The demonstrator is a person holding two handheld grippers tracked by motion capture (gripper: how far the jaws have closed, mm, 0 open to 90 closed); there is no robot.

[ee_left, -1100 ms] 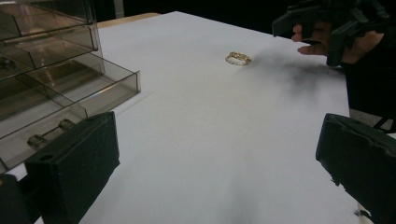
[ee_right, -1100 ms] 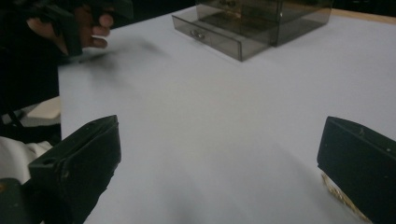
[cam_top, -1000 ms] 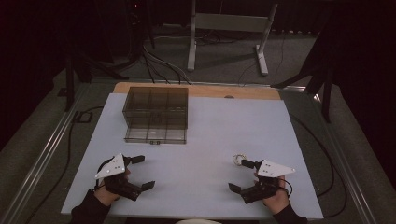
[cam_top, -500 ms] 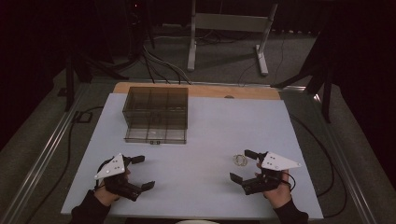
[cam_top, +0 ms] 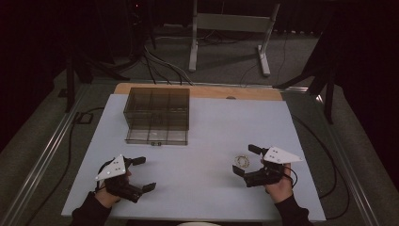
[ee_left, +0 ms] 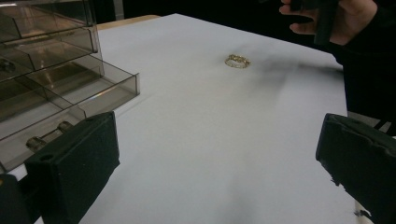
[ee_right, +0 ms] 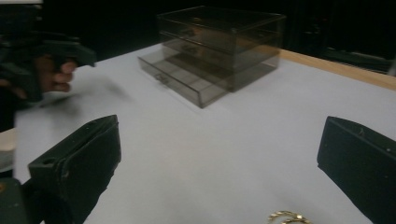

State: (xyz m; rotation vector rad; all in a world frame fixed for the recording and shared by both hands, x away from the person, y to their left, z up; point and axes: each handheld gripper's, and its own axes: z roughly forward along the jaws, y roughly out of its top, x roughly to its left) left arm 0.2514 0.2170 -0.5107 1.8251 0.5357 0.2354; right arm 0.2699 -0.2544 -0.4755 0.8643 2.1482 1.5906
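I hold my right claw [cam_top: 243, 162] wide, its 2 black jaws straddling the small gold chain bracelet [cam_top: 242, 160] on the white tabletop [cam_top: 207, 136], ready to pinch it. My left claw [cam_top: 141, 173] waits wide open near the smoky clear-plastic drawer box [cam_top: 157, 109], whose bottom drawer stands pulled out. Compared with 1 second ago, my right claw has slid forward around the bracelet.
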